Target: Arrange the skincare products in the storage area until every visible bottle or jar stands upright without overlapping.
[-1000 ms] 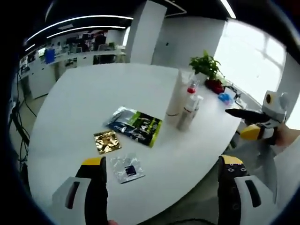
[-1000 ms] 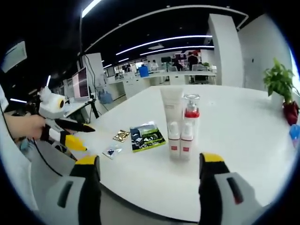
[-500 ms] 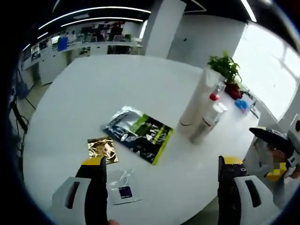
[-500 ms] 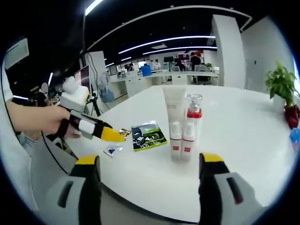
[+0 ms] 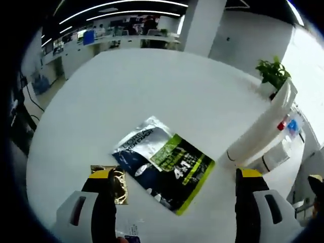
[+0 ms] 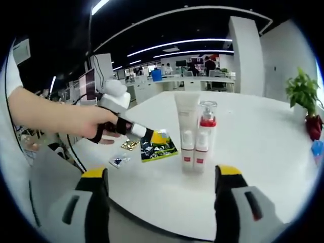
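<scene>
The left gripper [image 5: 172, 190] hangs with jaws wide and empty over the green-and-black sachet [image 5: 164, 162], which lies flat on the white table [image 5: 152, 86] beside a gold sachet [image 5: 114, 177]. The right gripper [image 6: 159, 190], also wide and empty, faces the upright group: white tube [image 6: 186, 119], pump bottle [image 6: 207, 121] and two small bottles [image 6: 195, 150] touching in front. To lift the flat sachet well, I judge the jaws should take one free edge and avoid dragging it toward the bottles (these stand close together). Against the earlier frames, the left gripper has advanced from the table edge to above the sachets; the right view is nearly unchanged.
</scene>
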`<action>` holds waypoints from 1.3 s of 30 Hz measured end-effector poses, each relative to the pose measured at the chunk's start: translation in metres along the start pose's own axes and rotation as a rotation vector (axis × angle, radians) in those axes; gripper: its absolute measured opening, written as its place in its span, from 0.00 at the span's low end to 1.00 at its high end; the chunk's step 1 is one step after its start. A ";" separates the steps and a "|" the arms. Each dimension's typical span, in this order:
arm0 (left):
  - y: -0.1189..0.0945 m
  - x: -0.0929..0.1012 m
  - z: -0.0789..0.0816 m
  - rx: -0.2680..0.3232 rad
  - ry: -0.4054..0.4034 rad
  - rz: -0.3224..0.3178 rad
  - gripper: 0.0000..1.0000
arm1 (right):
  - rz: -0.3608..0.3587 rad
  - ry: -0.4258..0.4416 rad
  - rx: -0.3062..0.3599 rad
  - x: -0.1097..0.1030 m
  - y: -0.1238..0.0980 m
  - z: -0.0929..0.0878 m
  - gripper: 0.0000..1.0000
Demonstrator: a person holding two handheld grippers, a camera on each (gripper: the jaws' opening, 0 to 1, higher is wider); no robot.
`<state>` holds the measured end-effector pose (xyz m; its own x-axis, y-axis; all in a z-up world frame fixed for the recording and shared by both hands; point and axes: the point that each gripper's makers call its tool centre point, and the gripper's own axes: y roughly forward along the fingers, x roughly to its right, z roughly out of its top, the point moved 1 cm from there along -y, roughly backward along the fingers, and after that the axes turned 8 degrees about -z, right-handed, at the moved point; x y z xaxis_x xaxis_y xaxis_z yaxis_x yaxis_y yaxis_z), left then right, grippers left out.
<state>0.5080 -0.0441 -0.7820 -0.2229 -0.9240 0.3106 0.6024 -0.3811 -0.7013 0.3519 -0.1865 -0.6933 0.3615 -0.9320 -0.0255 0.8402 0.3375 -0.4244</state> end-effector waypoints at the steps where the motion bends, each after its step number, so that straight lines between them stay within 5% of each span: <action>1: 0.005 -0.001 -0.001 -0.006 -0.035 0.013 0.97 | -0.002 -0.001 0.000 0.001 0.000 0.000 0.87; 3: 0.012 -0.002 -0.003 -0.018 -0.084 0.032 0.97 | -0.006 -0.001 0.000 0.001 0.000 0.000 0.87; 8: 0.028 0.002 0.000 -0.040 -0.062 0.058 0.97 | -0.014 0.003 -0.006 0.004 0.000 -0.002 0.87; 20: 0.039 -0.016 0.000 -0.048 -0.151 0.264 0.97 | -0.019 0.015 -0.019 0.004 0.001 -0.003 0.87; 39: 0.046 -0.039 0.006 -0.059 -0.034 0.269 0.90 | -0.044 0.049 -0.023 0.008 0.001 -0.002 0.86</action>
<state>0.5490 -0.0259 -0.8231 -0.0349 -0.9910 0.1290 0.5908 -0.1246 -0.7972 0.3546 -0.1944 -0.6961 0.3041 -0.9513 -0.0501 0.8449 0.2936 -0.4472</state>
